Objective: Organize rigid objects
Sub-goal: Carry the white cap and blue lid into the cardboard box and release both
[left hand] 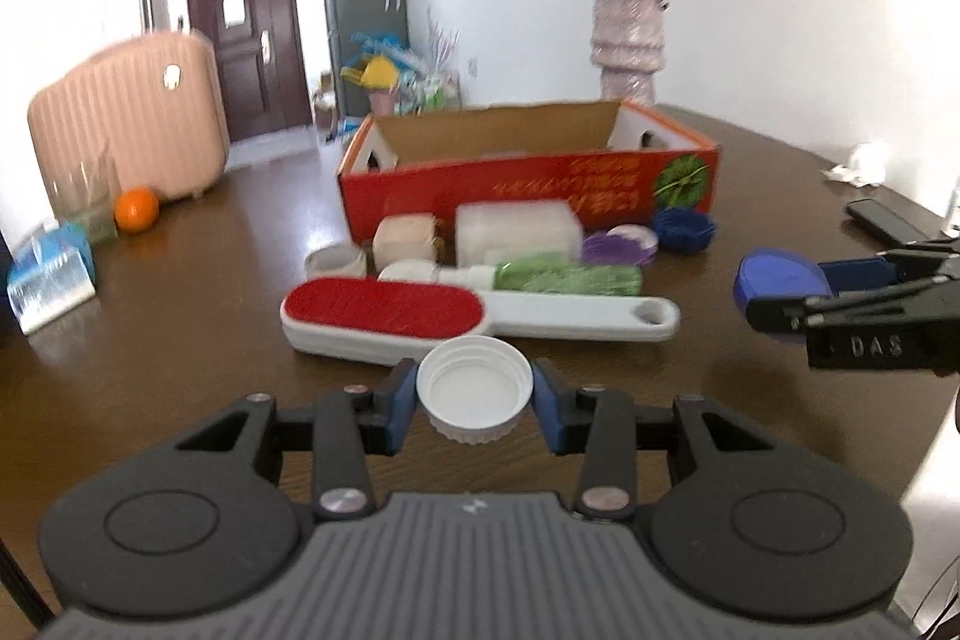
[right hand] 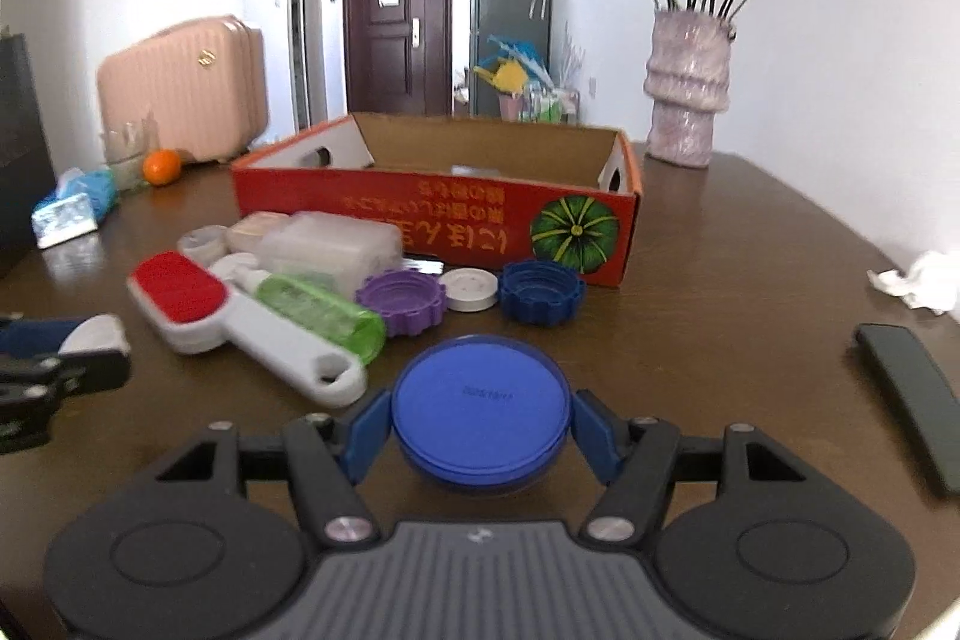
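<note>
The left gripper point(left hand: 474, 403) clamps a round white ribbed plastic cap point(left hand: 474, 394), hollow side up, above the glossy wooden table point(left hand: 210, 292). The right gripper point(right hand: 478, 430) clamps a smooth blue disc lid point(right hand: 478, 403). Behind stands the open red cardboard box point(right hand: 420, 214).

Vase point(right hand: 687, 91) (with flowers); suitcase point(right hand: 180, 91); orange point(right hand: 161, 167)

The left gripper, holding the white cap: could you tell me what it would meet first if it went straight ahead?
Most likely the lint brush, lying crosswise on the table just beyond the left gripper and its white cap. Depth is unclear, so it might pass over it toward the green bottle.
</note>
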`<state>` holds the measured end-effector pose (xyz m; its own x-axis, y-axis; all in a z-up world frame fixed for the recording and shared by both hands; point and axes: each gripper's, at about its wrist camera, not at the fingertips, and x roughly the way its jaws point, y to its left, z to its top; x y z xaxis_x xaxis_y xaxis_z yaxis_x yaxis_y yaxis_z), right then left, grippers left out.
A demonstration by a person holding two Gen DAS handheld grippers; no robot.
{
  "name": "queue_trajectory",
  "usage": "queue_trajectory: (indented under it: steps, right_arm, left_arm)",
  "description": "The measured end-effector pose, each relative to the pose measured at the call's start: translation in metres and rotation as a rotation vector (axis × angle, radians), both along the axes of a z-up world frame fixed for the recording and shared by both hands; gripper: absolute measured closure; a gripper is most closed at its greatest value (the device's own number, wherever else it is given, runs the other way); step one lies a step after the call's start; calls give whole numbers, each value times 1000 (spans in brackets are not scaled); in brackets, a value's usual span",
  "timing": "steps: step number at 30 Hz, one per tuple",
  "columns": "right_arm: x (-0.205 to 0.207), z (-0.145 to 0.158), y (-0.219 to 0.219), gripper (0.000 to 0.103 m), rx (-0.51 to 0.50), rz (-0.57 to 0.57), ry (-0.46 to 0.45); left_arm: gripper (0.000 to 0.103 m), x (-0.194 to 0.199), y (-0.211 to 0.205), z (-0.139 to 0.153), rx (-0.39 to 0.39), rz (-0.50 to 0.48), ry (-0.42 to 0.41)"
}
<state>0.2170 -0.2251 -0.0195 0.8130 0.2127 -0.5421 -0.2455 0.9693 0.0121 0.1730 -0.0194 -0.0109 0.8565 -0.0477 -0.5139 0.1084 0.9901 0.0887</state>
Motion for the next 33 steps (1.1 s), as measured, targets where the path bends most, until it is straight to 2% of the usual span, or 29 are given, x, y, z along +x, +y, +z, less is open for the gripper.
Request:
queue_trajectory:
  steps: [7,16,23,33]
  right_arm:
    - [-77,24,4,38,-9,2,-116]
    - [-126,47,10,38,-15,5,-206]
    - [-135,53,13,38,-5,3,-233]
    - [-104,55,10,38,6,-12,-228]
  left_arm:
    - [62,-41,-13,14,-12,-43,-76]
    - [62,-88,-10,32,-14,-47,-179]
    - [62,-101,-4,37,-22,-31,-215]
    - [62,-66,2,46,-41,-31,-212]
